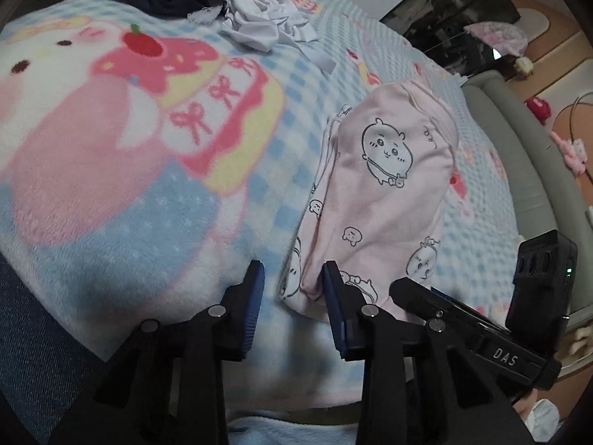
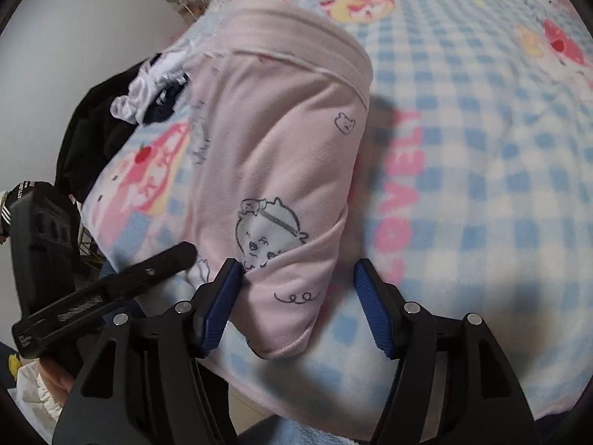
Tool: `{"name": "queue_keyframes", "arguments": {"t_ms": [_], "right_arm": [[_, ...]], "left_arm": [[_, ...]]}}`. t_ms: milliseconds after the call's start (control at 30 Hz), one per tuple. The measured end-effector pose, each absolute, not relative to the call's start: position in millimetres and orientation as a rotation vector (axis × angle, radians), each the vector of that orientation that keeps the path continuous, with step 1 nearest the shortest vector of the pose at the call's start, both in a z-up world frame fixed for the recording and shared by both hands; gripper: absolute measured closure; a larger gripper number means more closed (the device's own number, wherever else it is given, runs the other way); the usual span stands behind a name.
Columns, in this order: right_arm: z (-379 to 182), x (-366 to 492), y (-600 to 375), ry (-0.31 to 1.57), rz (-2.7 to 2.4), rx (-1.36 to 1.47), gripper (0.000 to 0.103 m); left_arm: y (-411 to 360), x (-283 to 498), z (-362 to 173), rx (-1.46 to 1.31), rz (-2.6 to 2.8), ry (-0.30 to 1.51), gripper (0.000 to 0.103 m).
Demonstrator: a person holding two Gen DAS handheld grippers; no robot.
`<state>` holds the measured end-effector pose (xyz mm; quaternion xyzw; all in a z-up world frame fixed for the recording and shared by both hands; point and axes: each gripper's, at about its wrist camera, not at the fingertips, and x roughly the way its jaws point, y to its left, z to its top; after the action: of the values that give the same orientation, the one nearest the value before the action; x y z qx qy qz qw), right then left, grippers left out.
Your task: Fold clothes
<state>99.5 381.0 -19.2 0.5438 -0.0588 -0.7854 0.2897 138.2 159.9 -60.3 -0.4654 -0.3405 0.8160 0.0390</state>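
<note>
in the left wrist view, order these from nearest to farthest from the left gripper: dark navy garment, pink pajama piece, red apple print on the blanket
From the left gripper:
1. pink pajama piece, folded, just past the fingertips, slightly to the right.
2. red apple print, on the blanket, up and to the left.
3. dark navy garment, in the crumpled pile at the far top edge.

Bare blanket (image 1: 111, 185) lies left of the folded pink garment (image 1: 385, 193).

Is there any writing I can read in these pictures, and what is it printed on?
"DAS": white letters on the right gripper, seen from the left wrist.
"LOVELY": pink letters on the checked blanket, seen upside down.
White lettering on a black strap: too blurred to read.
</note>
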Motion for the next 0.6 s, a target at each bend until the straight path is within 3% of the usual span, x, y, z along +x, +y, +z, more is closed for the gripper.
{"name": "queue_keyframes", "arguments": {"t_ms": [67, 133, 233, 367, 400, 433, 467, 533, 600], "right_arm": [[-15.5, 99.5, 382.0, -0.153, -2.094, 1.442, 0.037], [-17.3, 98.6, 381.0, -0.145, -2.084, 1.443, 0.037], [-15.3, 100.1, 374.6, -0.09, -2.108, 1.429, 0.055], [-14.0, 104.6, 373.2, -0.101, -2.102, 1.413, 0.065], [-13.7, 105.0, 374.6, -0.116, -2.092, 1.412, 0.067], [-13.4, 105.4, 376.1, -0.13, -2.082, 1.41, 0.068], [-12.8, 105.2, 377.0, -0.154, -2.071, 1.413, 0.069], [-5.9, 108.6, 377.2, -0.17, -2.04, 1.397, 0.069], [7.0, 117.0, 372.0, -0.092, -2.034, 1.344, 0.066]], "left_arm": [[155.9, 139.8, -60.6, -1.404, 2.429, -1.126, 0.065], [154.2, 141.9, -62.8, -1.369, 2.325, -1.229, 0.052], [162.6, 142.9, -71.0, -1.36, 2.232, -1.309, 0.05], [171.6, 135.2, -90.7, -1.379, 2.168, -1.438, 0.048], [171.9, 132.5, -90.6, -1.371, 2.18, -1.471, 0.05], [172.2, 129.8, -90.6, -1.363, 2.191, -1.504, 0.06], [172.7, 128.4, -87.0, -1.354, 2.222, -1.51, 0.077], [174.7, 130.1, -66.4, -1.333, 2.358, -1.411, 0.088], [176.8, 131.8, -45.7, -1.306, 2.491, -1.304, 0.089]]}}
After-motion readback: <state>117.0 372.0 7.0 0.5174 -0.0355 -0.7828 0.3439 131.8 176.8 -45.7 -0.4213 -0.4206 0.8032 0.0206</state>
